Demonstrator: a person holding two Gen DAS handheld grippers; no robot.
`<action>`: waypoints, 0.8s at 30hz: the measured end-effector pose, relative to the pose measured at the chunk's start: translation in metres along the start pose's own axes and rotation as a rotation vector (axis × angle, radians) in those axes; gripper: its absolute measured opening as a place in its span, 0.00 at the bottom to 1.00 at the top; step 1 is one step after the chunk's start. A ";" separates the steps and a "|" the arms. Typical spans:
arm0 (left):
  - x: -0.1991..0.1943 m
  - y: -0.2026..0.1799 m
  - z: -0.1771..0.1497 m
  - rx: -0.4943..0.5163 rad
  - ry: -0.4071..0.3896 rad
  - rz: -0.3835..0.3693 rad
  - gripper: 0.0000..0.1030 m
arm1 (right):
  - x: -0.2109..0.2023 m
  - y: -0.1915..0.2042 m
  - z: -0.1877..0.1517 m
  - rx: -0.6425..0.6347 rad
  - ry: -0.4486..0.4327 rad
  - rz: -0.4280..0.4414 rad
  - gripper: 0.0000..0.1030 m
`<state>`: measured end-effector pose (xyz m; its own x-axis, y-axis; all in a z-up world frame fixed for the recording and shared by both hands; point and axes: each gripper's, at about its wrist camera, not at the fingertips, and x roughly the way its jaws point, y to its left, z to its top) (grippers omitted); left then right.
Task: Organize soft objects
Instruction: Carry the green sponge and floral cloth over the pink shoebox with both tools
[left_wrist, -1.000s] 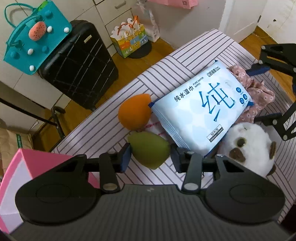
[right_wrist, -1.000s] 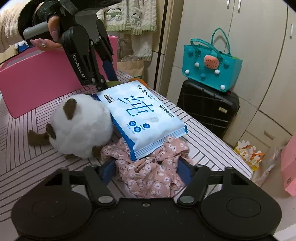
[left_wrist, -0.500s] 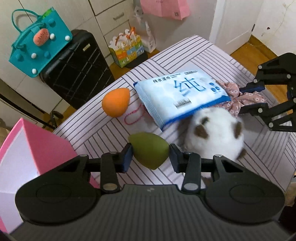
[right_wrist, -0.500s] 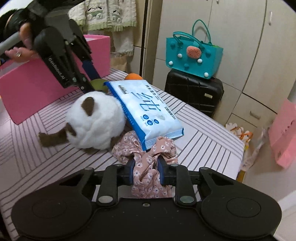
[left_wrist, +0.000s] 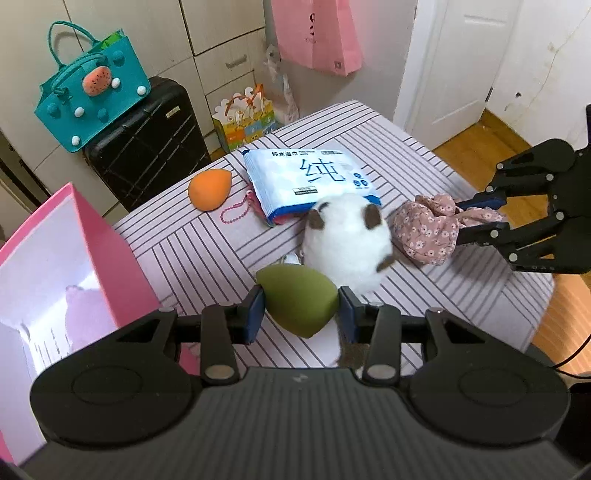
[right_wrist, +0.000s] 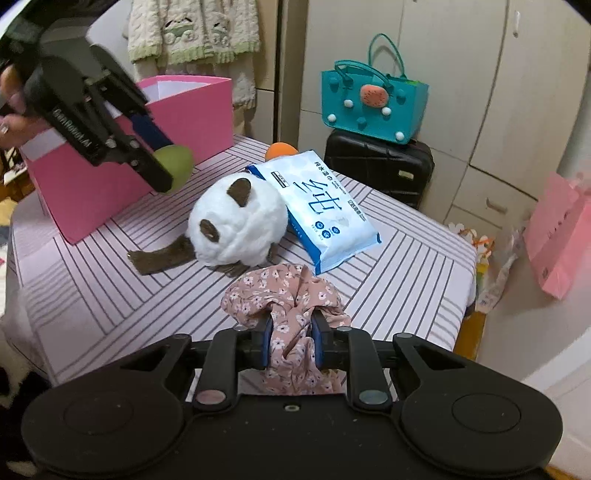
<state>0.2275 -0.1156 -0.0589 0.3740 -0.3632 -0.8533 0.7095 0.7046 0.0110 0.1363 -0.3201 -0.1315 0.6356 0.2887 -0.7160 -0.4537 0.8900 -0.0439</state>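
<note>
My left gripper (left_wrist: 301, 308) is shut on a green egg-shaped sponge (left_wrist: 299, 302), held above the striped table and close to the pink box (left_wrist: 70, 236). From the right wrist view that sponge (right_wrist: 179, 166) hangs in front of the pink box (right_wrist: 184, 122). My right gripper (right_wrist: 293, 341) is shut on a pink floral scrunchie (right_wrist: 288, 295), lifted near the table's right side; the scrunchie (left_wrist: 428, 229) also shows in the left wrist view. A white plush panda (left_wrist: 347, 240), a blue wet-wipes pack (left_wrist: 310, 181) and an orange sponge (left_wrist: 208, 188) lie on the table.
A pink bead chain (left_wrist: 236, 212) lies by the wipes. Beyond the striped table (right_wrist: 406, 266) stand a black suitcase (left_wrist: 147, 140) with a teal bag (left_wrist: 92, 99) on top, a cabinet, and a pink paper bag (right_wrist: 557, 236). A hand (right_wrist: 14, 122) holds the left gripper.
The left gripper carried the green sponge up and back toward the pink box. The right gripper closed on the scrunchie and pulled it out from under the wipes pack.
</note>
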 end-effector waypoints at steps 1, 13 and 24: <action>-0.004 -0.001 -0.003 -0.005 -0.006 -0.005 0.40 | -0.003 0.001 0.000 0.014 0.001 0.000 0.23; -0.055 -0.006 -0.050 -0.052 -0.074 -0.089 0.40 | -0.031 0.031 0.006 0.221 0.039 0.107 0.23; -0.099 -0.015 -0.090 -0.045 -0.092 -0.068 0.42 | -0.058 0.087 0.038 0.160 0.059 0.167 0.23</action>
<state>0.1256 -0.0356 -0.0214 0.3807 -0.4640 -0.7999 0.7081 0.7026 -0.0705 0.0834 -0.2461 -0.0673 0.5202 0.4196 -0.7439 -0.4414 0.8777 0.1864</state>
